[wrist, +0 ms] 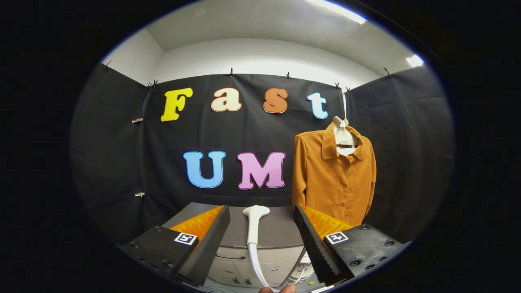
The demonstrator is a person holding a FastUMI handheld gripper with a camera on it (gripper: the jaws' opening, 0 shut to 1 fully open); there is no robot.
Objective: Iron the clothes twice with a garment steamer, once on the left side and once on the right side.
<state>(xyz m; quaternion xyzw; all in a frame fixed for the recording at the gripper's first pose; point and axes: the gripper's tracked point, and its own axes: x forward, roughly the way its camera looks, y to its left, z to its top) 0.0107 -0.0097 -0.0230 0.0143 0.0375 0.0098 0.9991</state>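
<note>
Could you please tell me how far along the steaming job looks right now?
Nothing looks done yet. The tongs are open around the steamer, not gripping it; it lies on the cabinet. The shirt hangs beyond, untouched. Grasping and both passes remain.

The gripper [260, 228] holds its jaws wide apart, and the steamer head [255, 224] stands upright in the gap at lower centre. The grey tabletop [276, 232] beyond is bare. At right the orange shirt [331, 179] hangs, blocking that side; left lies open to the cloth wall.
</note>
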